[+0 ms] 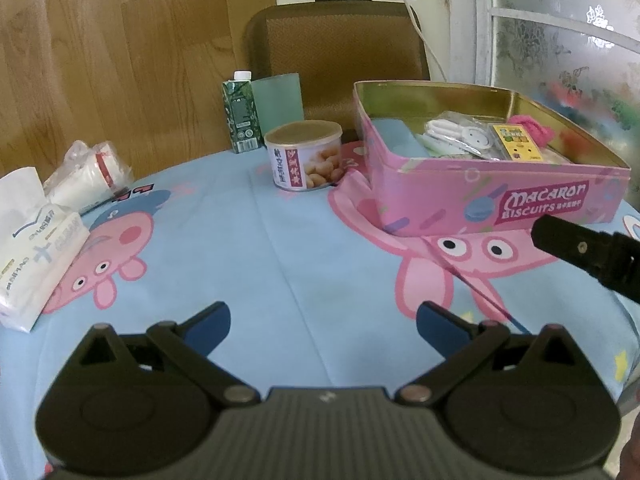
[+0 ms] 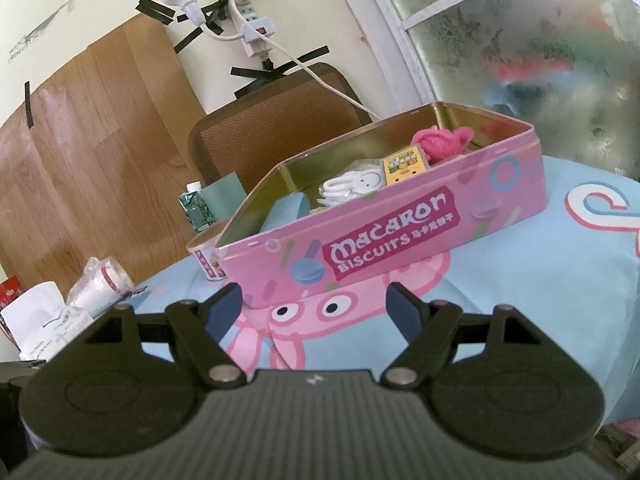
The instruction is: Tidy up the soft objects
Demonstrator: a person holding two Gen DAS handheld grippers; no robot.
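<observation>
Landmark: pink biscuit tin [image 1: 492,196], lid off, sitting on the blue cartoon tablecloth [image 1: 256,240].

Inside the tin: a pink knitted item [image 2: 440,140] at the far corner, a small yellow card pack [image 2: 404,166] just beside it, a bagged white cable with round plug [image 2: 352,186] next along, and a folded light-blue piece [image 2: 286,210] at the end nearest the can.

Left of the tin: a nut can [image 1: 304,154] close by, a green carton [image 1: 239,114] and a pale green cup [image 1: 278,96] behind the can. Well left of the tin: a tissue pack [image 1: 36,248] and bagged paper cups [image 1: 94,172].

Left gripper [image 1: 323,322]: jaws wide apart, nothing between them, above bare cloth in front of the tin.

Right gripper [image 2: 316,310]: jaws spread wide, empty, just short of the tin's lettered front wall.
</observation>
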